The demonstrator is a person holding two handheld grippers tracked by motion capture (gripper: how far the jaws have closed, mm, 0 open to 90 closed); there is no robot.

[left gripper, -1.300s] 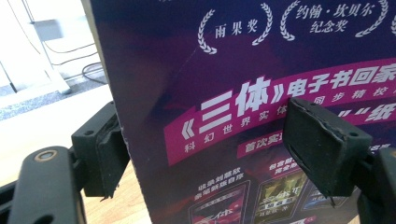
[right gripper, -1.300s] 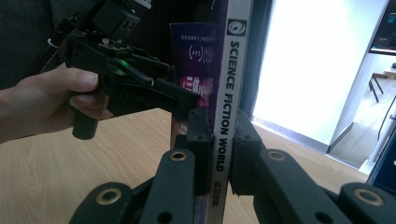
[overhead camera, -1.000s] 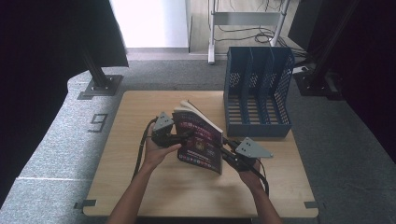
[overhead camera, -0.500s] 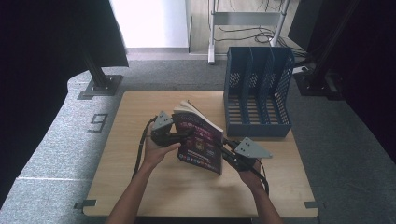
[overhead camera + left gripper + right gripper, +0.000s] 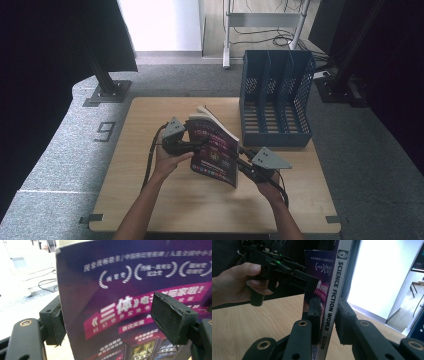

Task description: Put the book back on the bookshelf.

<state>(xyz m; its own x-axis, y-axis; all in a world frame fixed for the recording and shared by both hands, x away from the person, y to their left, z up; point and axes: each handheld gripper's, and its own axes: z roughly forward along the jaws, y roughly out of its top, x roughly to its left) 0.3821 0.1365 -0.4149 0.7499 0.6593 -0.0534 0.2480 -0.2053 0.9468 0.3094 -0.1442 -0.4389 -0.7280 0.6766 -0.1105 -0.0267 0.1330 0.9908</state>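
The magazine (image 5: 214,150) stands upright above the worktop (image 5: 150,200), in front of the blue file rack (image 5: 275,100). The left tongs (image 5: 197,145) clamp its one edge. The right tongs (image 5: 328,320) clamp its spine, after a small loosening just now.

One magazine (image 5: 215,150), one file rack (image 5: 276,100), two hand-held grippers.

We record one change: the jaws of the right gripper (image 5: 326,312) have just been opening by a small amount. The spine of the magazine (image 5: 337,277) stands between them, upright near the middle of the worktop (image 5: 165,210). The pads (image 5: 315,312) lie close against its two sides.
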